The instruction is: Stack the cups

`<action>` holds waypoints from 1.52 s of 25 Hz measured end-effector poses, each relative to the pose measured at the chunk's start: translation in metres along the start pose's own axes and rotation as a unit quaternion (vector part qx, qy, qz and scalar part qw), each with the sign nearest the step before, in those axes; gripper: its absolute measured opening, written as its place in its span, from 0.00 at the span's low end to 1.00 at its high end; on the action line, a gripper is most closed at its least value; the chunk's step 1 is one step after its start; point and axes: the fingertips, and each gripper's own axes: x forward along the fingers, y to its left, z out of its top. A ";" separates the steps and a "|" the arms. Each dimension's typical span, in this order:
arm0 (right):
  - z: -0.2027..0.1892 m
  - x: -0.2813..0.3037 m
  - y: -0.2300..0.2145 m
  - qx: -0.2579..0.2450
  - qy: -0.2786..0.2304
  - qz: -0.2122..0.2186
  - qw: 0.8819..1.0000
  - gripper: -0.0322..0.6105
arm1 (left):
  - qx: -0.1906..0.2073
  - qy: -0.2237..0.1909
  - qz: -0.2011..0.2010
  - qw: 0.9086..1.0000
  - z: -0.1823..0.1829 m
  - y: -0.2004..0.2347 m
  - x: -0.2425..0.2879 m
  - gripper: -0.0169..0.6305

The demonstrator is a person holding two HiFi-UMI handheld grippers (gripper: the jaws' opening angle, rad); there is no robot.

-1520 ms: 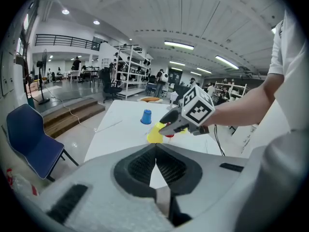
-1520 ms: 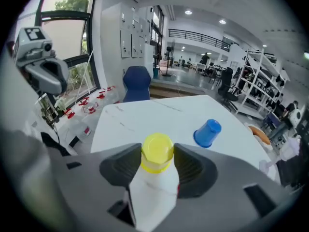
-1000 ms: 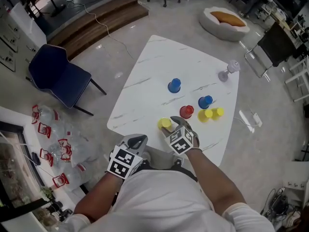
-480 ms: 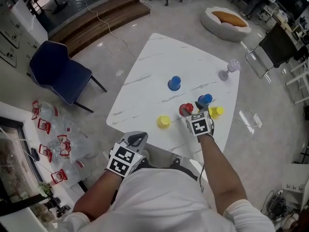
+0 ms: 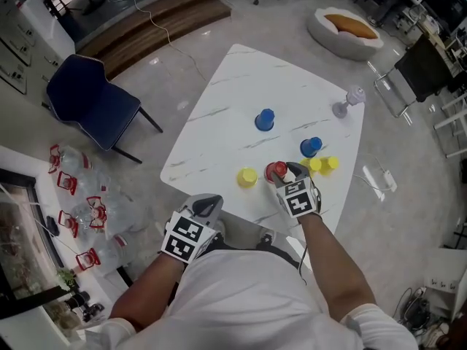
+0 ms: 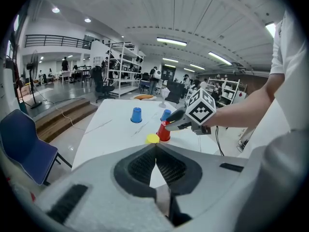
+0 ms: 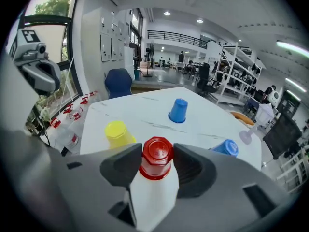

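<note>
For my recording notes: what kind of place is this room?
Probably a large open lab or workshop hall: it has metal storage shelves, a railed upper gallery and long ceiling lights.

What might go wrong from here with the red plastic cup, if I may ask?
The right gripper has just been closing its jaws on the upturned red plastic cup; its tapered walls might slip. The yellow plastic cup close beside it, near the white table edge, could get knocked off.
</note>
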 end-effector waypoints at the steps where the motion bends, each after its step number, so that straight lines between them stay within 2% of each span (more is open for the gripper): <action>1: -0.001 -0.003 0.006 -0.006 -0.003 0.003 1.000 0.37 | 0.001 0.001 -0.001 1.000 0.001 -0.001 0.001 0.04; 6: -0.005 -0.007 0.025 -0.015 -0.009 0.014 1.000 0.37 | 0.008 0.004 -0.006 1.000 0.004 -0.007 0.006 0.04; 18: -0.015 0.002 0.034 -0.013 -0.001 0.019 1.000 0.38 | 0.013 0.011 -0.016 1.000 0.003 -0.014 0.009 0.04; 22: -0.009 -0.006 0.029 0.002 -0.020 0.015 1.000 0.41 | 0.015 0.010 -0.017 1.000 0.003 -0.014 0.011 0.04; 28: -0.007 -0.038 -0.013 0.056 -0.057 -0.030 0.996 0.39 | 0.019 0.003 -0.018 1.000 0.012 -0.013 0.018 0.04; 33: -0.026 -0.056 -0.069 0.097 -0.054 -0.083 0.990 0.39 | 0.026 -0.004 -0.021 0.999 0.023 -0.018 0.023 0.04; 38: -0.049 -0.055 -0.100 0.117 -0.035 -0.100 0.987 0.40 | 0.023 -0.001 -0.016 1.000 0.023 -0.022 0.025 0.04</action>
